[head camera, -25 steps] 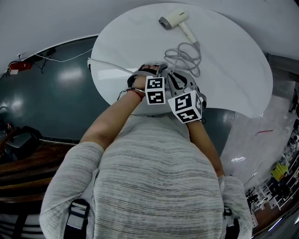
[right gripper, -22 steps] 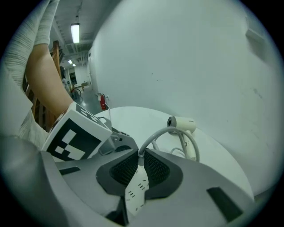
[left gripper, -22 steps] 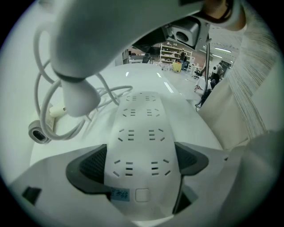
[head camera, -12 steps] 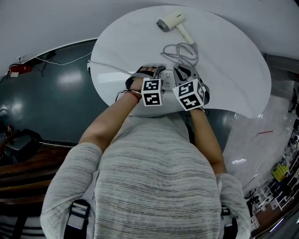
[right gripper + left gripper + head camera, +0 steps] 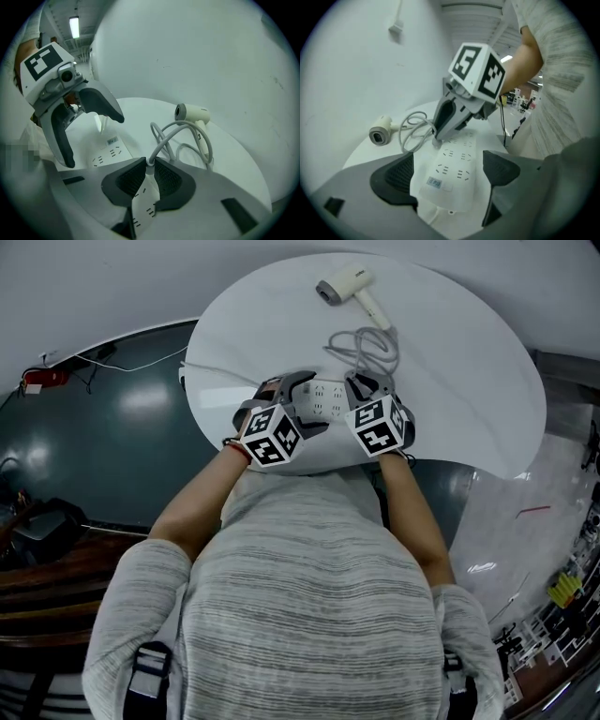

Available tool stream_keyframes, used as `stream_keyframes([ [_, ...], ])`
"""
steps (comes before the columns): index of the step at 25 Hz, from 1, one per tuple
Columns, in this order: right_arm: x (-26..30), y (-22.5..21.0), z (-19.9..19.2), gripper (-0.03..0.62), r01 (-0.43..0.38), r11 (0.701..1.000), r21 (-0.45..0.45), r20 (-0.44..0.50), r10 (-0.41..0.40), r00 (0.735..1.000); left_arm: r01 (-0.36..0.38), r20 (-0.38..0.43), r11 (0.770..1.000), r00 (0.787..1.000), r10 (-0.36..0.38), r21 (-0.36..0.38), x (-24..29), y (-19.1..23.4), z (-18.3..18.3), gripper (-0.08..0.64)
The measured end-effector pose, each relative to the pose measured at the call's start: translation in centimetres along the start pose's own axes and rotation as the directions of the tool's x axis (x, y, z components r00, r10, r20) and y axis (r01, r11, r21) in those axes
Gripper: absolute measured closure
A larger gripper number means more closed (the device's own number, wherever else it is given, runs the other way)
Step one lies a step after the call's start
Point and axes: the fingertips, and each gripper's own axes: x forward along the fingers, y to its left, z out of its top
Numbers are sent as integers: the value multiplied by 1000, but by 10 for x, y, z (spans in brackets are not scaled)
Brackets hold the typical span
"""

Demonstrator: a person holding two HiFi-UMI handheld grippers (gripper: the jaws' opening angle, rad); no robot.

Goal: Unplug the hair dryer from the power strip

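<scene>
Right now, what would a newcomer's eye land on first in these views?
The two claws meeting over the white power strip at the near side of the round table: the right claw is pinched on the grey plug, and the left claw straddles the strip's other end with its jaws apart. Beyond them, the white hair dryer lies at the far edge, its grey cord looping back to the plug.

Power strip (image 5: pixel 323 399) is smooth white plastic with a slight sheen, sitting on a smooth white table (image 5: pixel 469 381). The hair dryer (image 5: pixel 347 284) beyond it is cream plastic, its grey cord (image 5: pixel 366 343) and plug (image 5: pixel 150 165) look rubbery, and the gripper pads (image 5: pixel 396 174) are matt black and ribbed.
</scene>
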Motion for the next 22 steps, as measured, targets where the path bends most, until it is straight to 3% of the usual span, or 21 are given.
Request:
stream_keyframes([
  [6,-1,0,0,525,-18,998,56,7,18,1000,-30,186,978,980,69,-205,-39,8,27,101],
  [8,-2,-1,0,493,-21,997,78,12,21,1000,-25,245,966,965,91,-259,-50,14,38,134],
  [9,-4,-1,0,488,-22,996,91,15,21,1000,-30,269,961,957,108,-276,-56,17,43,191],
  [11,-10,-3,0,486,-20,992,121,30,16,999,-47,308,954,941,142,-297,-68,22,52,356],
  [13,-18,-6,0,486,-15,987,157,52,7,999,-52,341,948,926,164,-315,-76,27,59,472],
  [17,-39,-13,6,486,1,977,213,123,-28,992,-55,377,943,908,184,-328,-86,32,69,552],
  [22,-78,-15,24,486,4,968,252,247,-69,966,-40,415,943,891,184,-331,-99,31,81,552],
])
